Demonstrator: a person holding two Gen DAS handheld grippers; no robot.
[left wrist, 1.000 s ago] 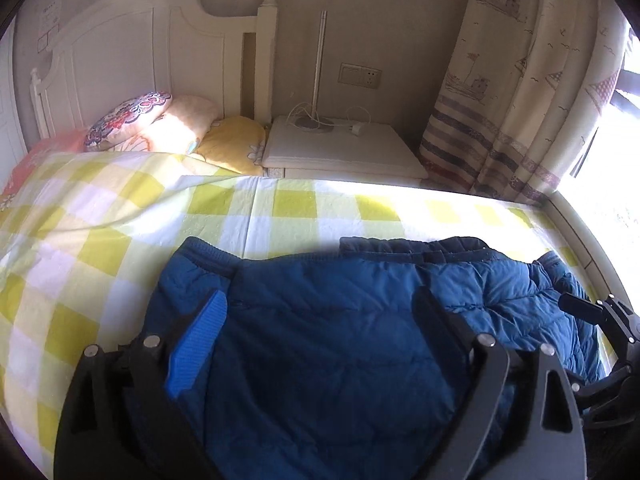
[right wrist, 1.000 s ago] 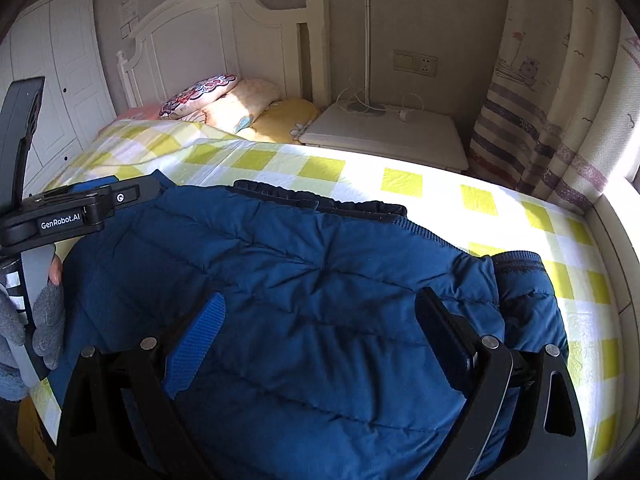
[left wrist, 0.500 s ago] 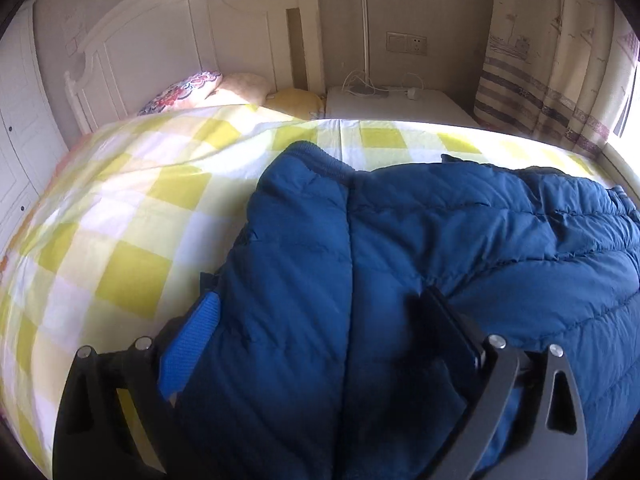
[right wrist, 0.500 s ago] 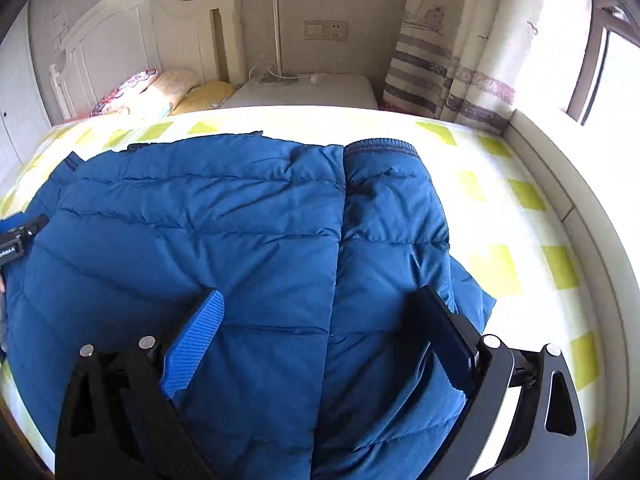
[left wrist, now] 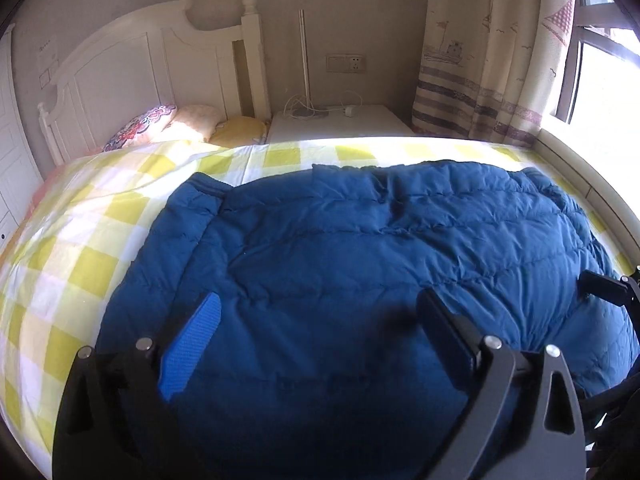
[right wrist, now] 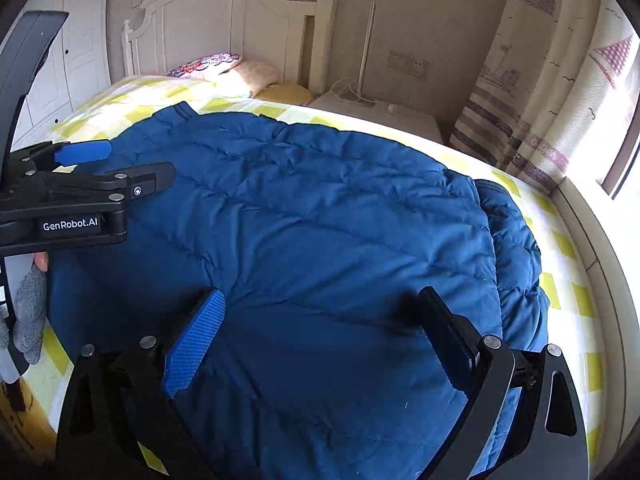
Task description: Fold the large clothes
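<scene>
A blue quilted down jacket [left wrist: 360,248] lies spread on the yellow-checked bed sheet [left wrist: 80,240]; it also fills the right wrist view [right wrist: 320,220]. One sleeve is folded in along its left side [left wrist: 188,216], the other along its right side [right wrist: 516,248]. My left gripper [left wrist: 320,320] is open and empty above the jacket's near edge. My right gripper [right wrist: 324,316] is open and empty above the jacket too. The left gripper also shows from the side in the right wrist view [right wrist: 120,164], open, over the jacket's left part.
A white headboard [left wrist: 152,68] and pillows [left wrist: 172,128] are at the far left. A white nightstand [left wrist: 336,124] with cables stands beyond the bed. A curtain [left wrist: 488,60] and a window ledge [left wrist: 580,172] bound the right side.
Both cameras swung back toward the middle of the jacket after looking at the sleeve sides. The sleeves now lie folded inward. Both grippers stay open.
</scene>
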